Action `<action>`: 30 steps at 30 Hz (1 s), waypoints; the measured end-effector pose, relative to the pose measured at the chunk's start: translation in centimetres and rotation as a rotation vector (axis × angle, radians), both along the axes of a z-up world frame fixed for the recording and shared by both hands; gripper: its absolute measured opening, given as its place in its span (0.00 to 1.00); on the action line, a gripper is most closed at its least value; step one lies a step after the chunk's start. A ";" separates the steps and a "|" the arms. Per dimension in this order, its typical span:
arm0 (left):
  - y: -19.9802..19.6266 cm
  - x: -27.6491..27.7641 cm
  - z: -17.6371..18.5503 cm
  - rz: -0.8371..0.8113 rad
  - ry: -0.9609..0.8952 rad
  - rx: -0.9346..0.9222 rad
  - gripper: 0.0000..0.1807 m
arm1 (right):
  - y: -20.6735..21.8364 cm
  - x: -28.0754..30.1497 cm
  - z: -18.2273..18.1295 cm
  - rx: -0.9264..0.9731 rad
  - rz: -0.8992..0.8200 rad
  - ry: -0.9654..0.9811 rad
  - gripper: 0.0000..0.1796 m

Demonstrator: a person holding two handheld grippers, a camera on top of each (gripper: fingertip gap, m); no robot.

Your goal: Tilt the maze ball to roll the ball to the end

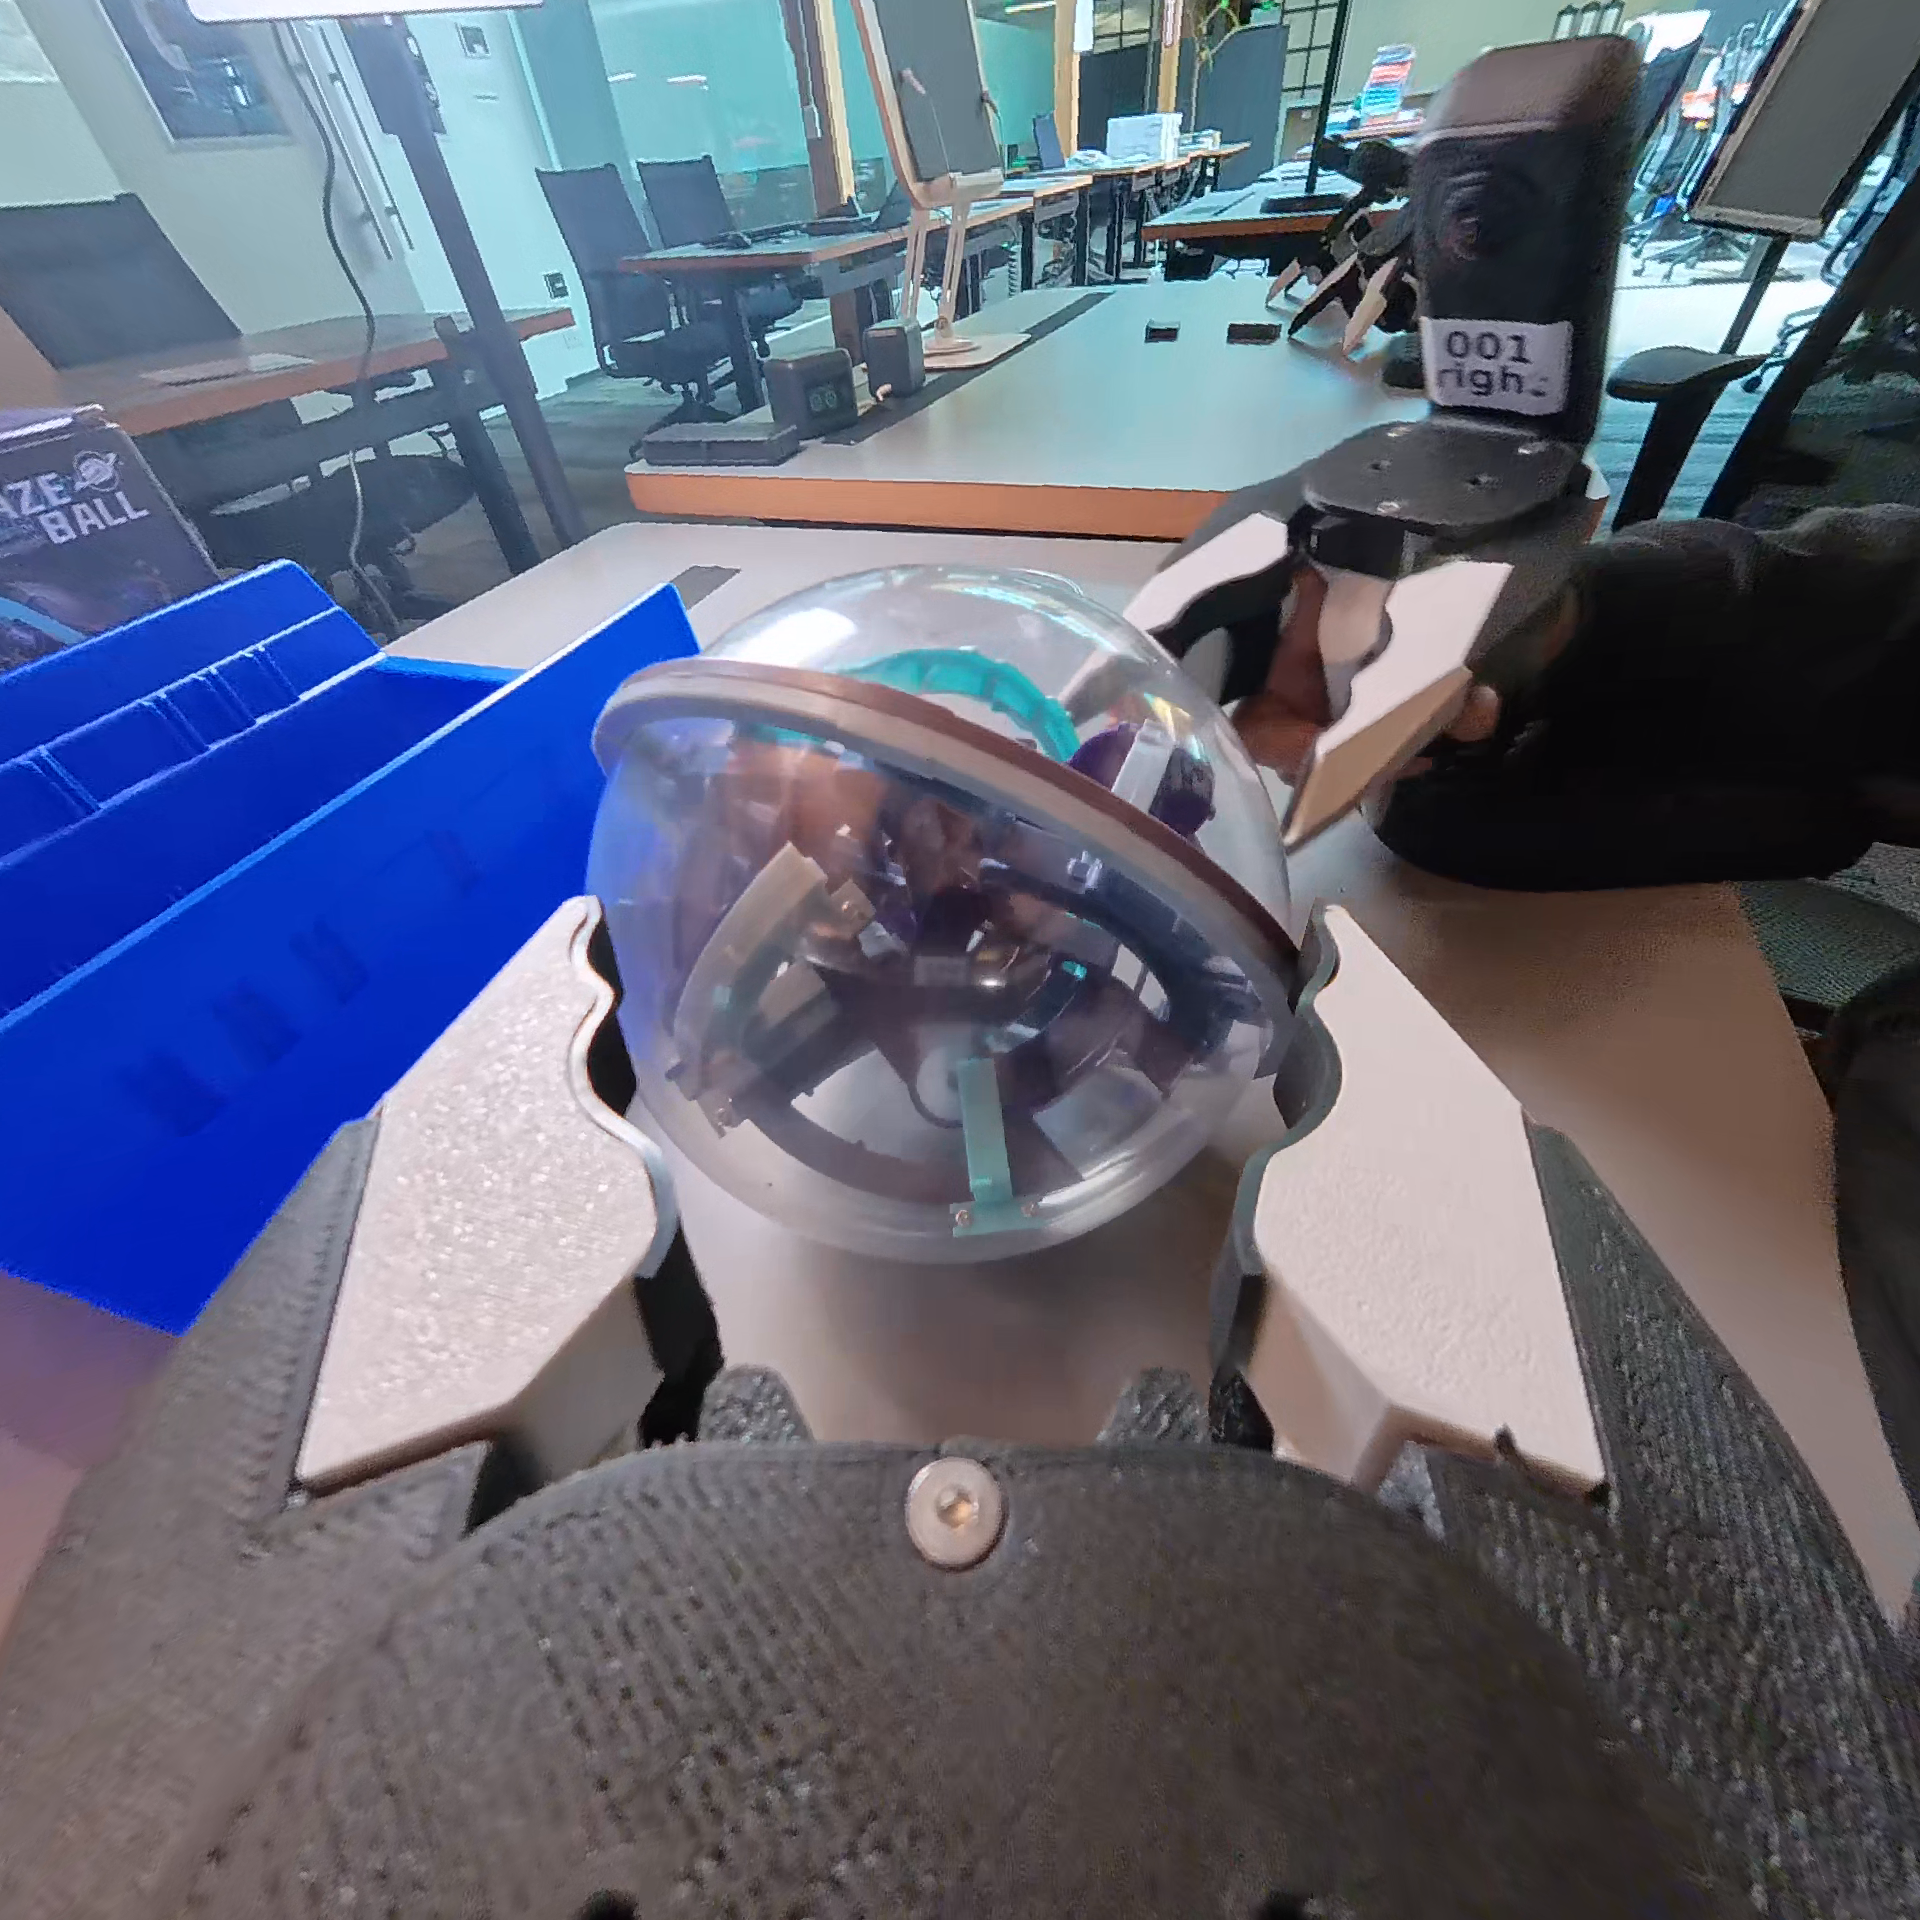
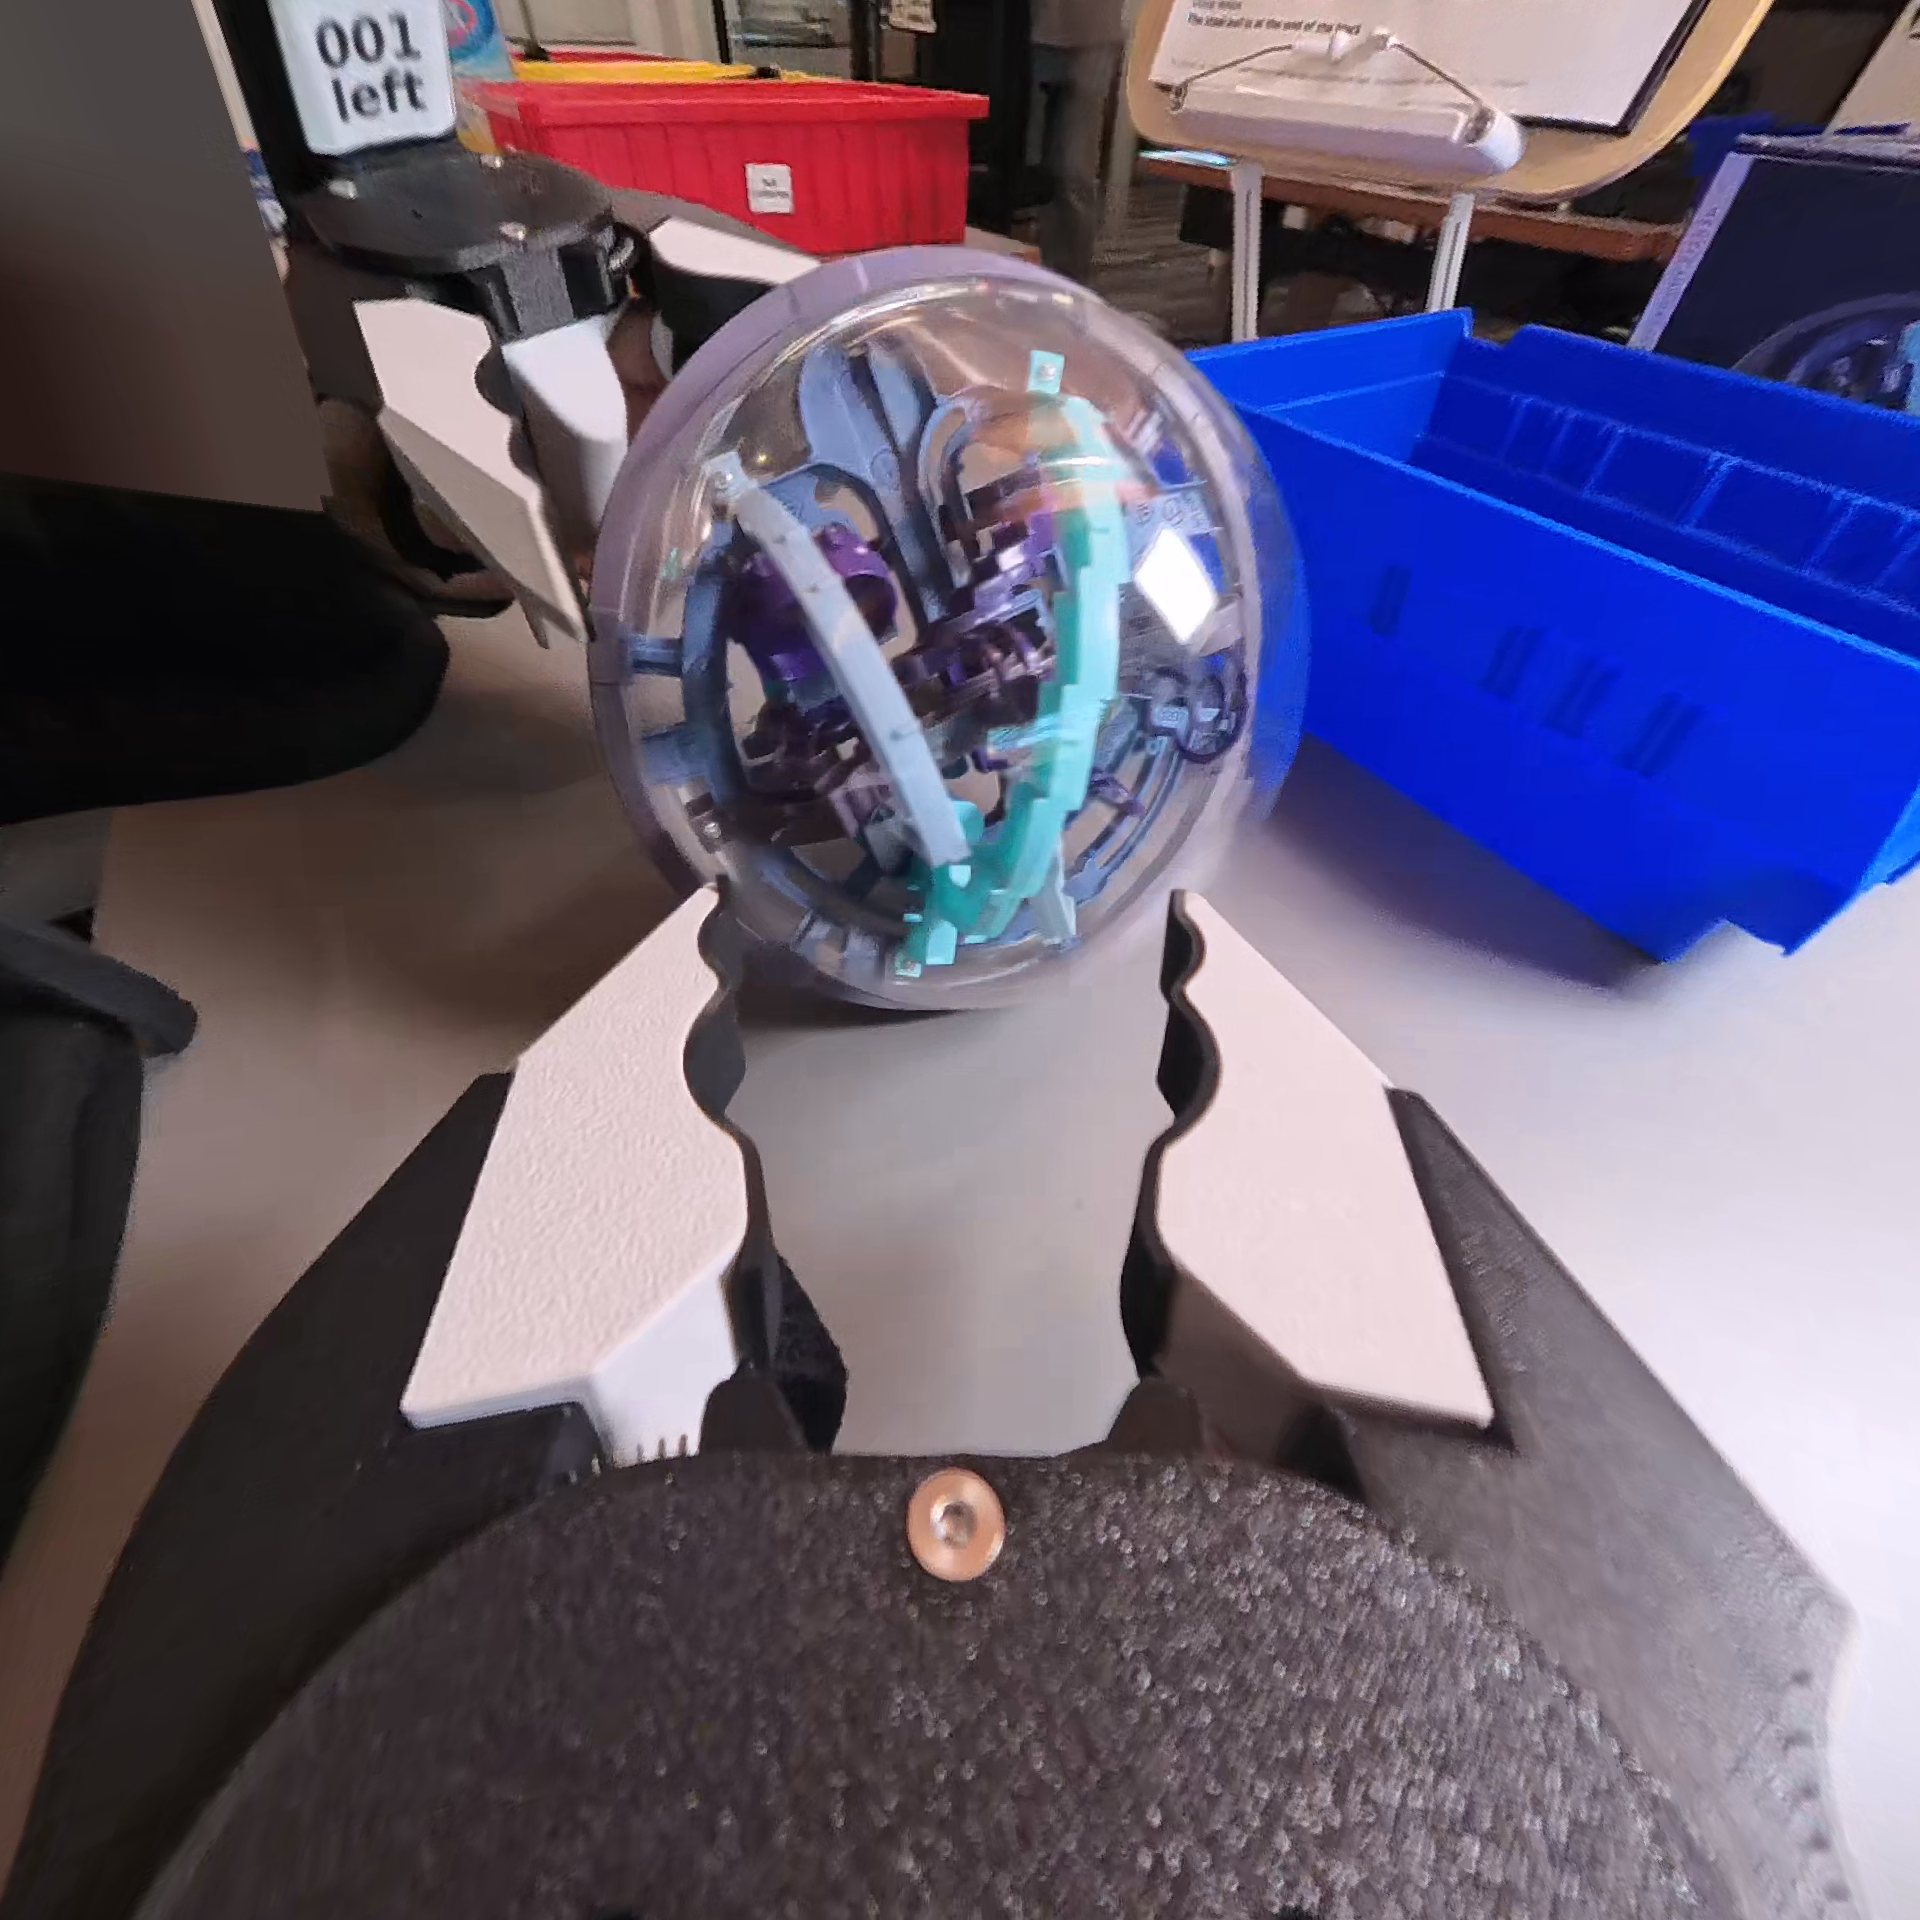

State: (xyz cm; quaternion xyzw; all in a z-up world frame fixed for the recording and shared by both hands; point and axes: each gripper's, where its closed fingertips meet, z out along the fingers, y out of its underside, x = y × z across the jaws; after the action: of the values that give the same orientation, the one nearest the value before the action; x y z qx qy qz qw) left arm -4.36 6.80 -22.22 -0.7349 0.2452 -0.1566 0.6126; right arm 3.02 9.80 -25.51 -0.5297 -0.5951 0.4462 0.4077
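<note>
Behind the pale, smooth table point(image 1: 1621, 997) we see an office of desks and dark chairs, and on the table we count one maze ball point(image 1: 935, 914), one blue bin point(image 1: 260, 935) and two grippers. We find the maze ball, a clear hard plastic sphere with a band round its middle and curved teal, purple and grey tracks inside, resting on the table just beside the bin, which is ribbed moulded plastic with dividers. Our left gripper point(image 1: 951, 925) has its two pale, grainy fingers spread wide, one on each side of the sphere; their wavy dark inner edges sit right at its shell, though we cannot tell whether they press on it. Our right gripper point(image 2: 940, 914) is also spread open, holding nothing, its two fingertips just short of the sphere's near side in its own view. We see one dark printed box point(image 1: 73, 530) behind the bin, one red bin point(image 2: 748, 156) further back, and one dark-gloved hand point(image 1: 1683, 707) on the right gripper's handle.
</note>
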 end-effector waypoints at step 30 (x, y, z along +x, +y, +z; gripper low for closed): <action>1.8 1.7 0.5 0.168 0.012 0.008 0.65 | -4.1 -1.2 0.2 0.672 -0.607 -0.118 0.06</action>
State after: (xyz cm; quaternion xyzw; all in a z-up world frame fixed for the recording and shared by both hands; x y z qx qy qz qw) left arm -2.64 8.60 -21.73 -0.7512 0.1870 -0.0994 0.6252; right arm 1.83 5.69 -25.35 -0.5430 -0.5468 0.0580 0.6347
